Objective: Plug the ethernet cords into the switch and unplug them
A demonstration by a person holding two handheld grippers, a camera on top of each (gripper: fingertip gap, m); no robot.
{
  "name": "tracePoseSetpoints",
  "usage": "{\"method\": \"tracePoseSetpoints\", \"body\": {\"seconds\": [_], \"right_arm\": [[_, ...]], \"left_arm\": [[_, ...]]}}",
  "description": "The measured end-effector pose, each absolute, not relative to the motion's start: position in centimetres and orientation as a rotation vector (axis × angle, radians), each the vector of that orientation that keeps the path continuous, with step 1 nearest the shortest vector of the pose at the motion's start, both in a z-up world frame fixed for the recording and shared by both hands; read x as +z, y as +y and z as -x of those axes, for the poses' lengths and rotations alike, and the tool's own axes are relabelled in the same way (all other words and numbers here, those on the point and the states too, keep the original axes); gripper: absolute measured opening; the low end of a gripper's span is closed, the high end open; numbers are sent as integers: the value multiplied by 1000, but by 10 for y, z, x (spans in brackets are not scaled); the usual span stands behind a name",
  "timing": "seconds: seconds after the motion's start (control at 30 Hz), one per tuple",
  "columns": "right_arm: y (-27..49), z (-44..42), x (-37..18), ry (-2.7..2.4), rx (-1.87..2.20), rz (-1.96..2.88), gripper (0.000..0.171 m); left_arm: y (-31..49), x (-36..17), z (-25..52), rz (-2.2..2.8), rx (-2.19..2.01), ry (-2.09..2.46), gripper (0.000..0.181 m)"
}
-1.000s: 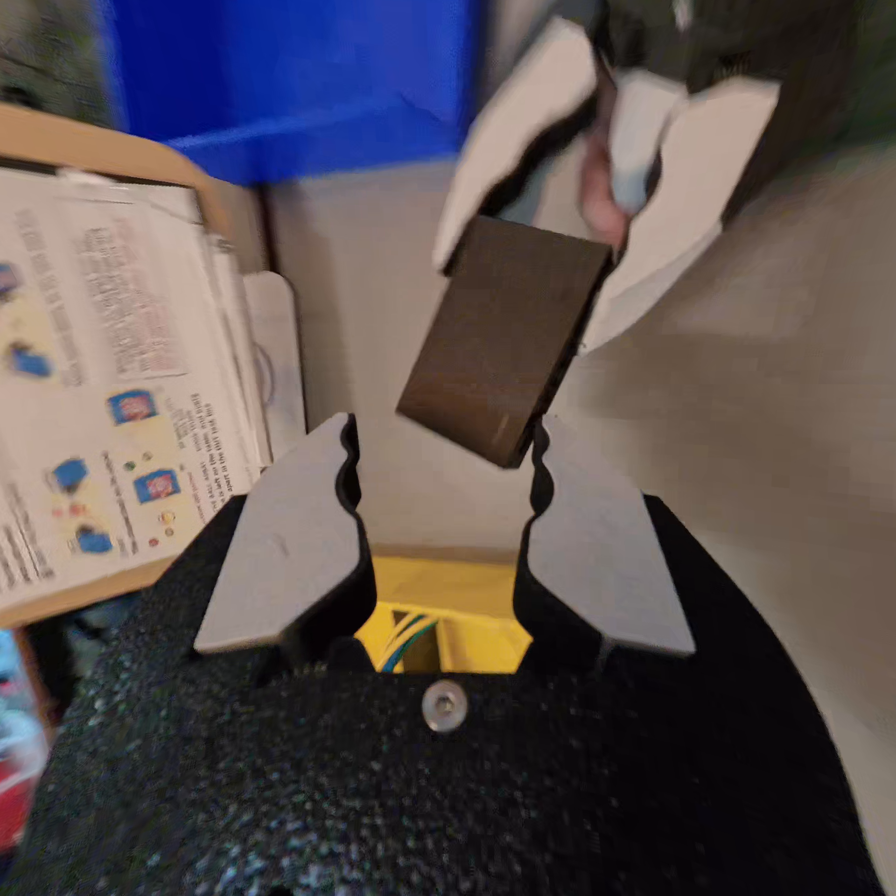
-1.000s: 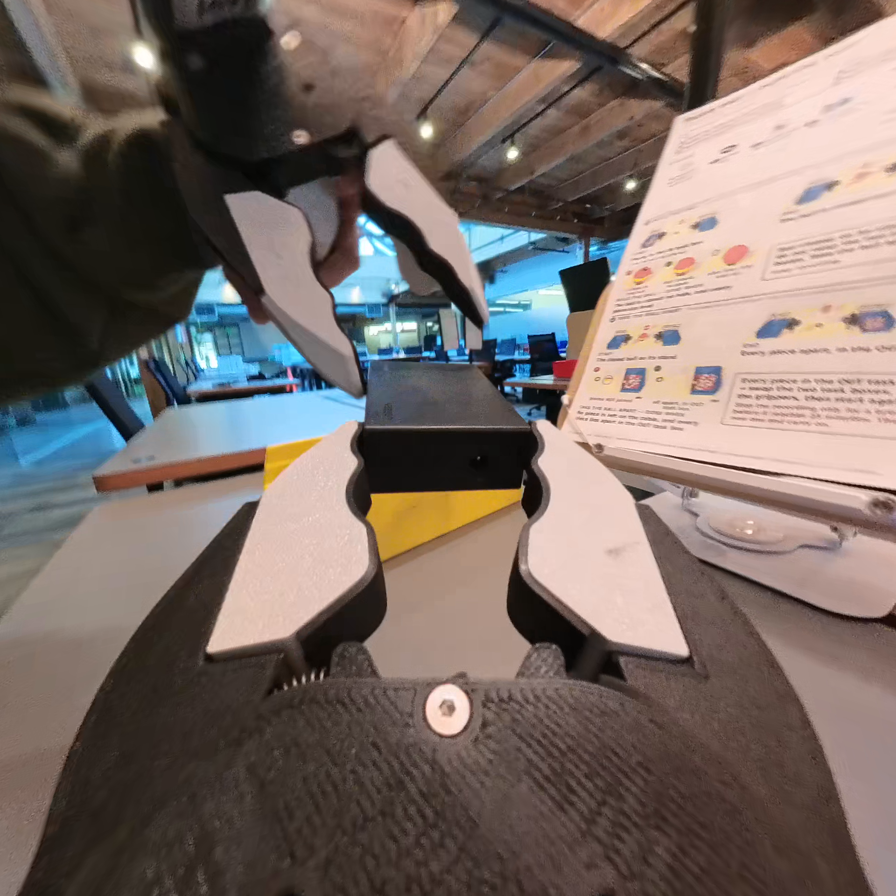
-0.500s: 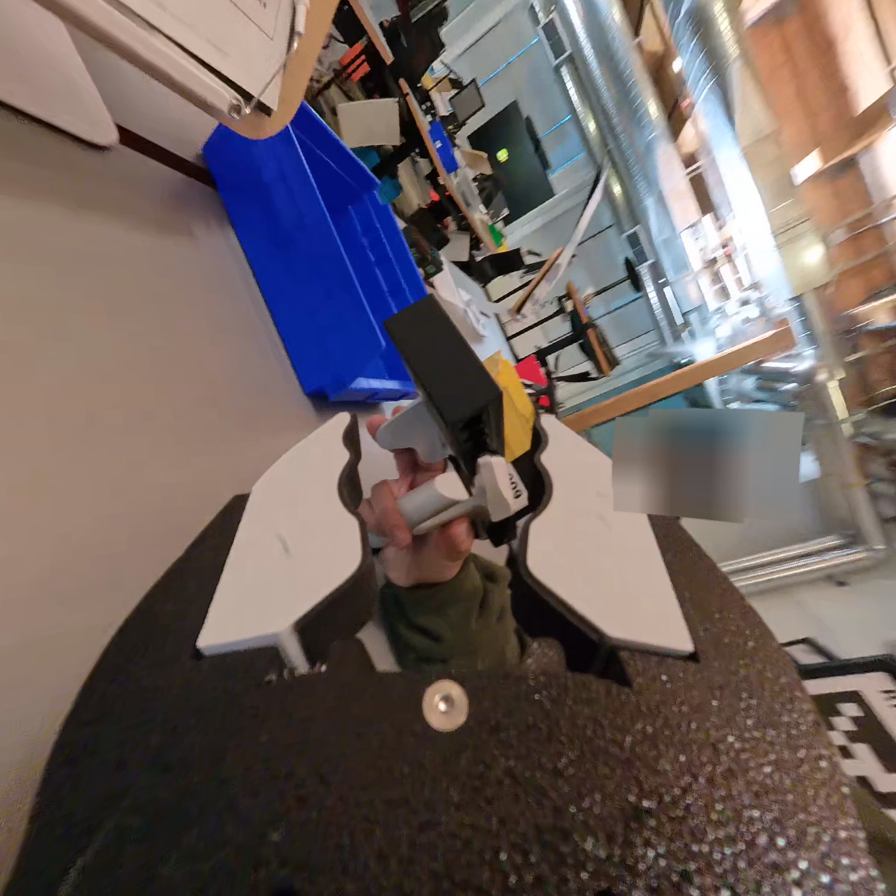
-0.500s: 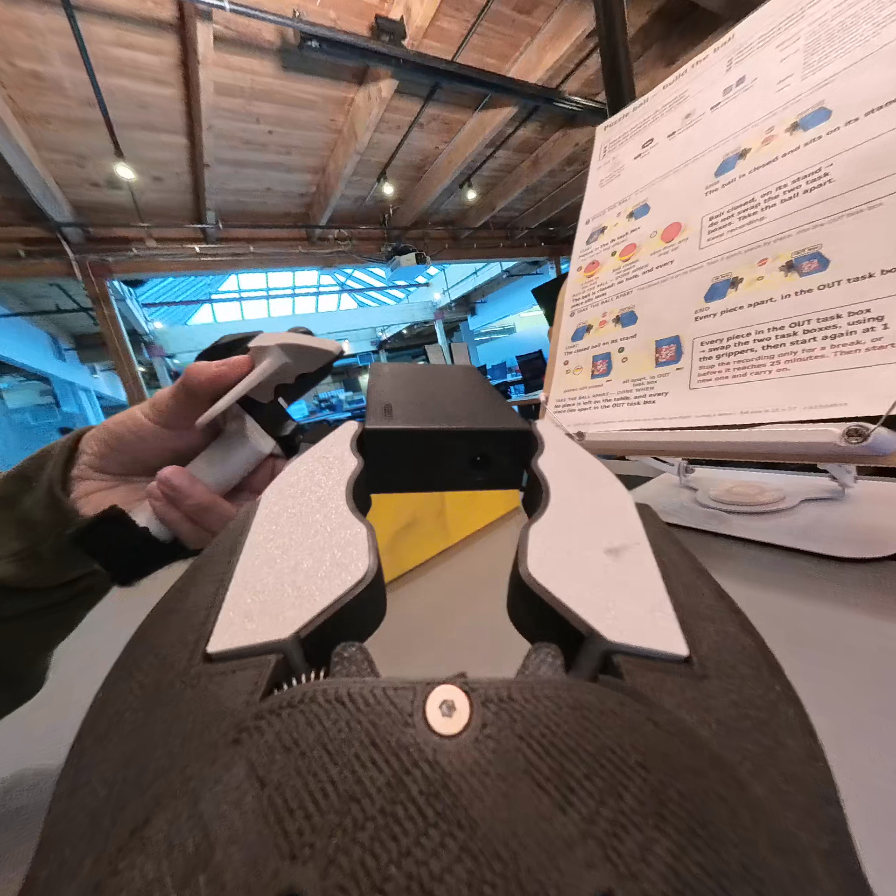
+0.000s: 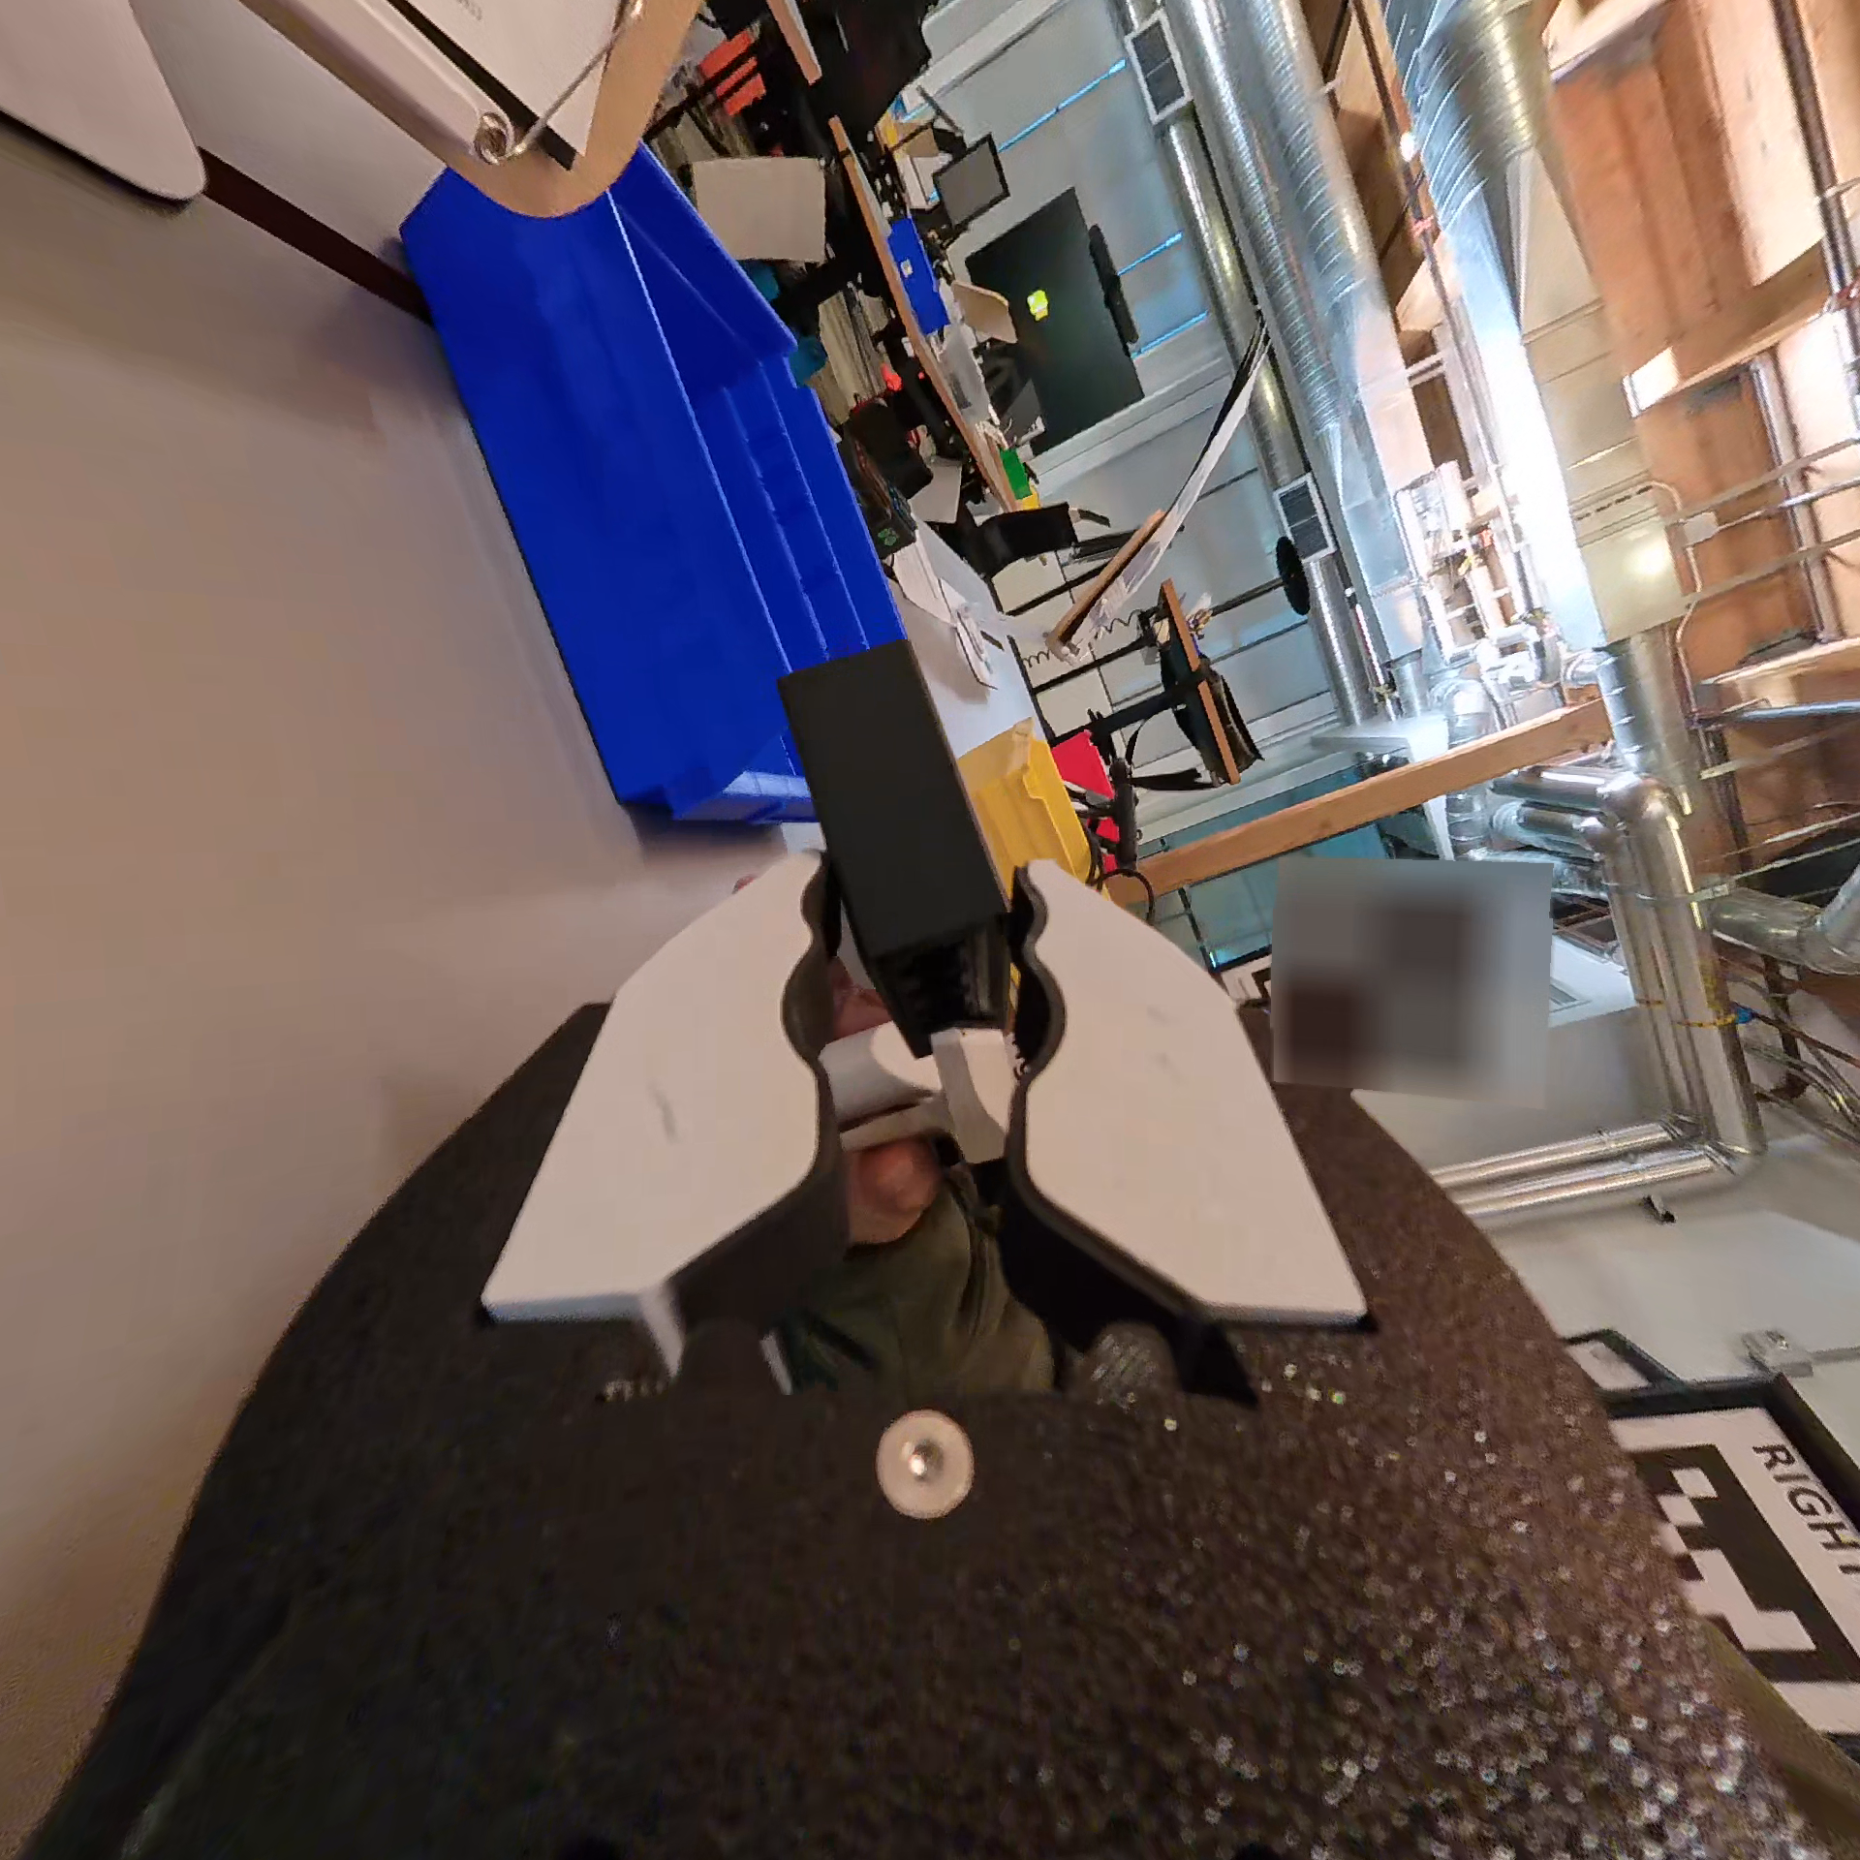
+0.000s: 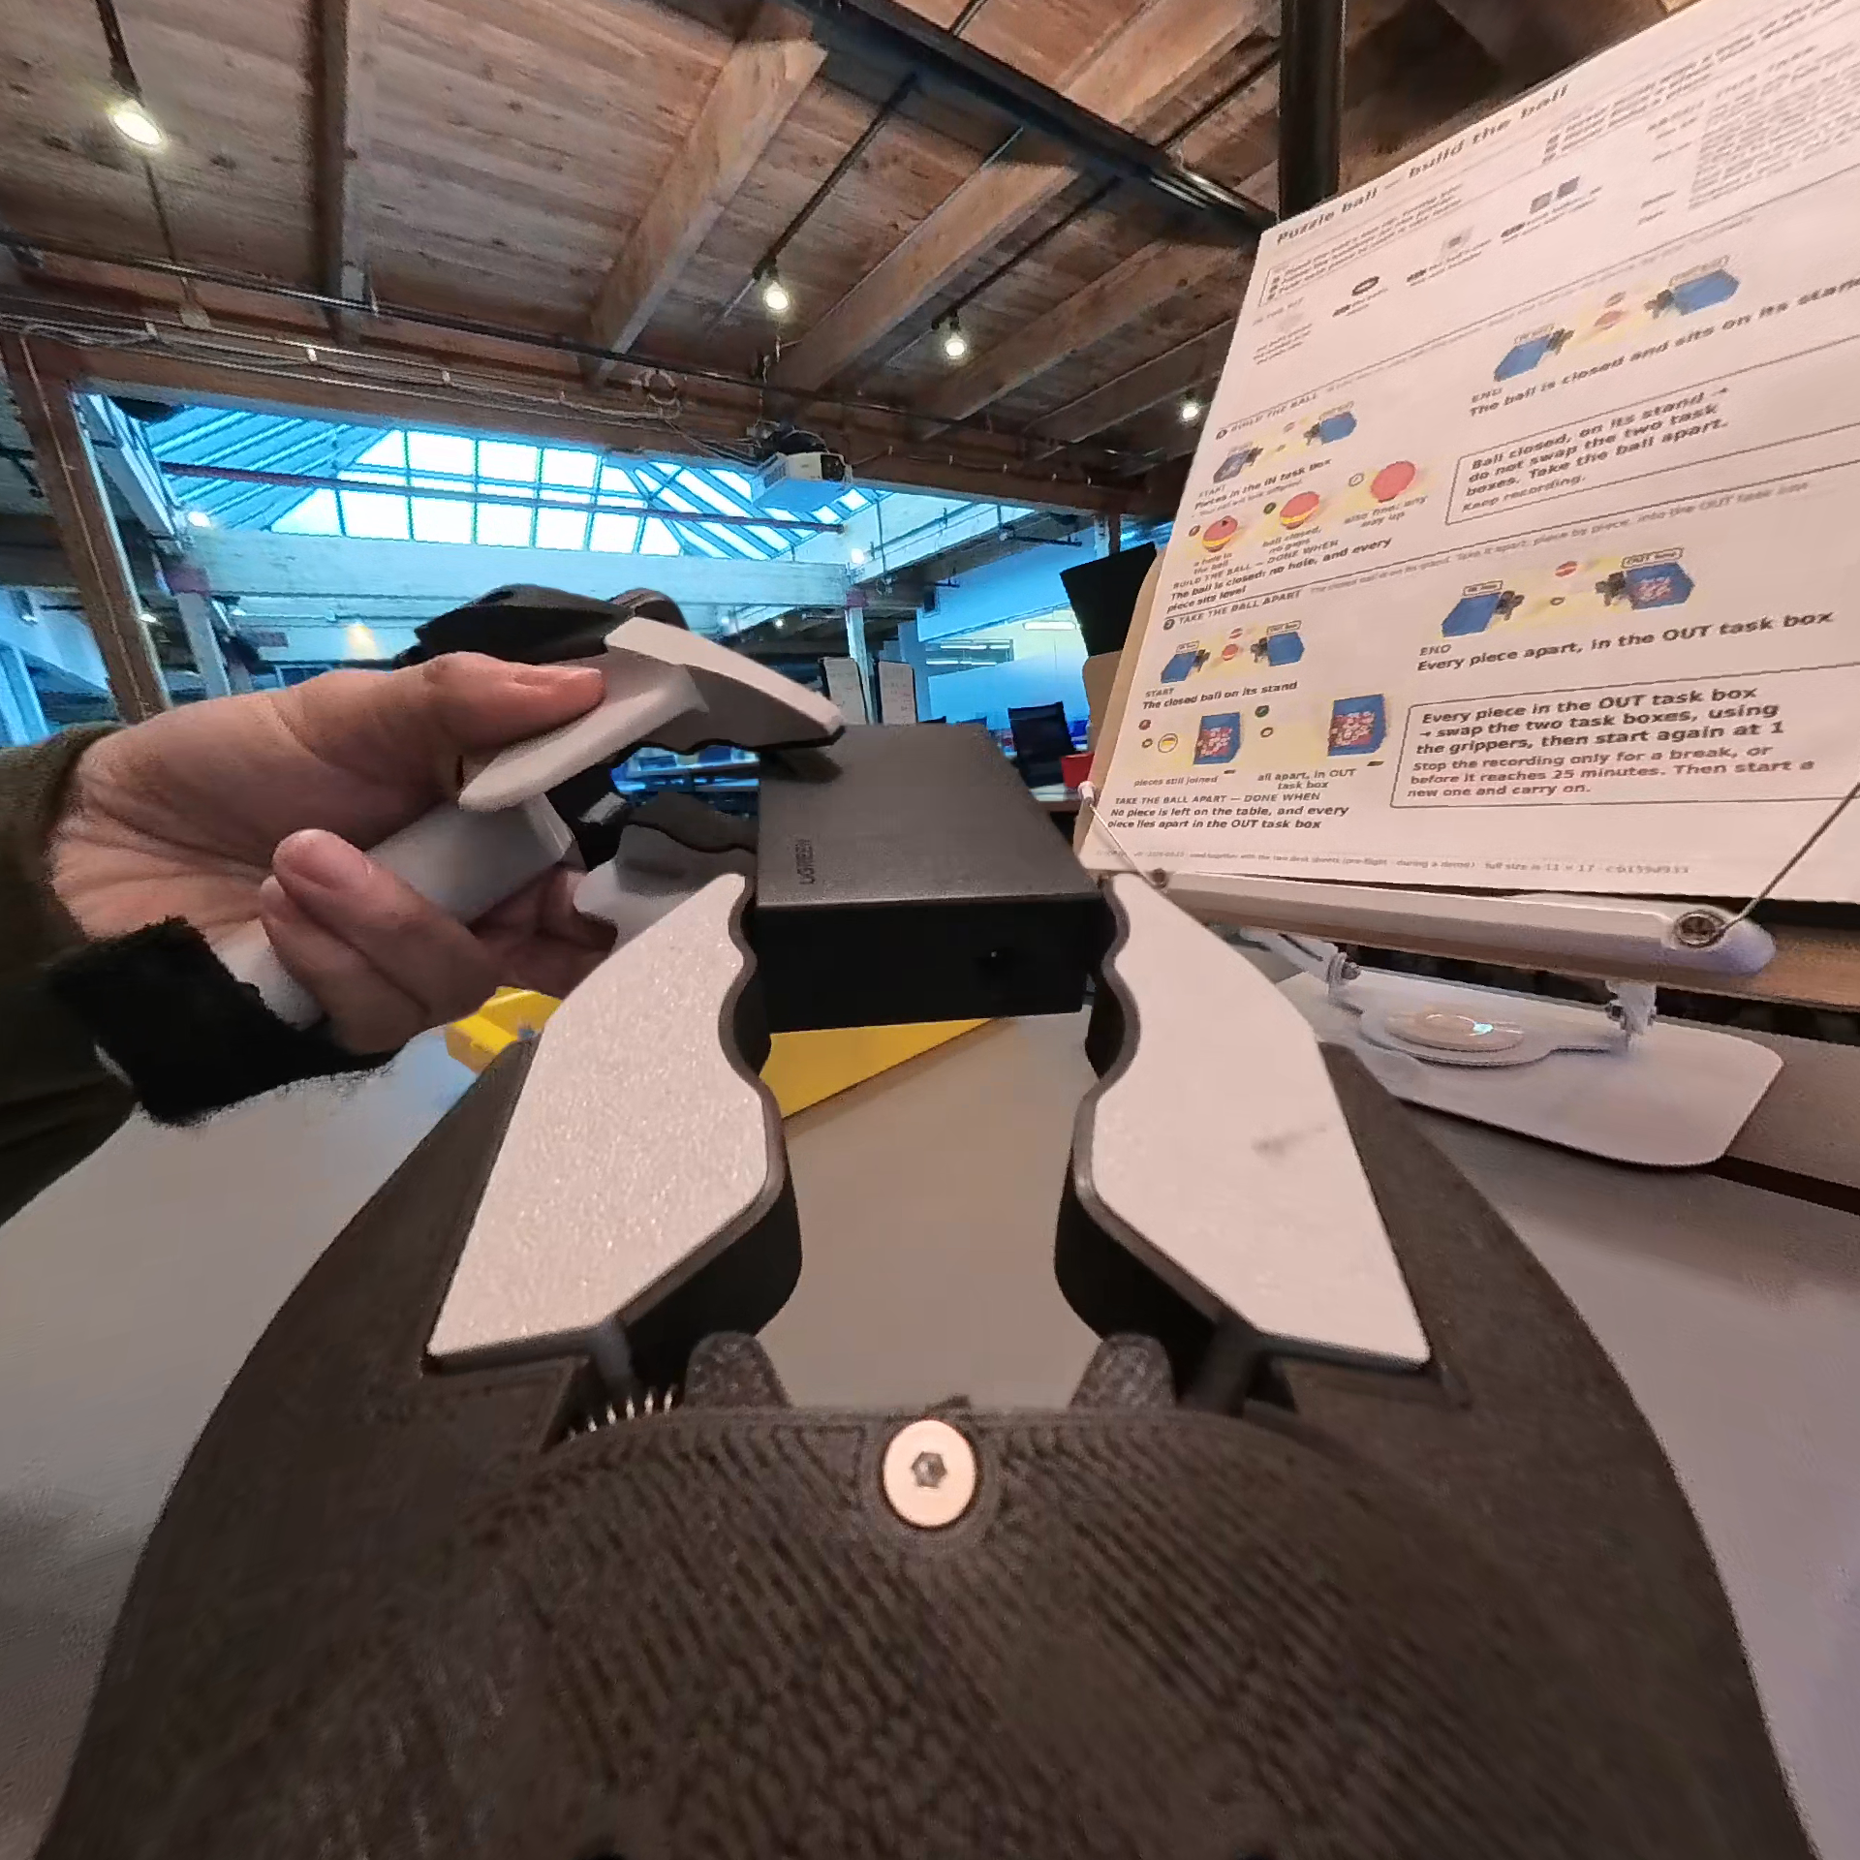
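Your right tool [image 6: 926, 941] pinches the black switch [image 6: 906, 856] above the counter [image 6: 906, 1157]. Your left tool [image 5: 918, 931] closes around its far end, contact uncertain. With two grips, any twist may lever it loose. No cords show.

switch [image 6: 911, 896]: we see matt black plastic, smooth
right gripper [image 6: 926, 906]: grainy matt grey fingers [image 6: 624, 1137]; rough, woven-looking black body
left gripper [image 5: 921, 911]: we note a speckled, coarse black body
bin [image 5: 644, 523]: glossy blue plastic
surface [image 6: 926, 1188]: smooth matt grey
ceiling [image 6: 503, 151]: bare rough wood
instruction sheet [image 6: 1570, 564]: we read it as paper
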State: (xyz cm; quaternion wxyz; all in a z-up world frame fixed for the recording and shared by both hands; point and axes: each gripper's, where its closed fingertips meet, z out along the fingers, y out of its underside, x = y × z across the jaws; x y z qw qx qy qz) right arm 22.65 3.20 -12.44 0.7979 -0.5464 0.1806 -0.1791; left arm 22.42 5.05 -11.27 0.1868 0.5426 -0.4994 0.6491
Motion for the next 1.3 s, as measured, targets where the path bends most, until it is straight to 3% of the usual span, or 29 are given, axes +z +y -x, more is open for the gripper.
{"method": "tracePoseSetpoints", "body": {"seconds": [1.3], "right_arm": [[41,-233,-137,449,-475,1295,62]], "left_arm": [[52,-119,-237,-1471,1733,-1719,32]]}}
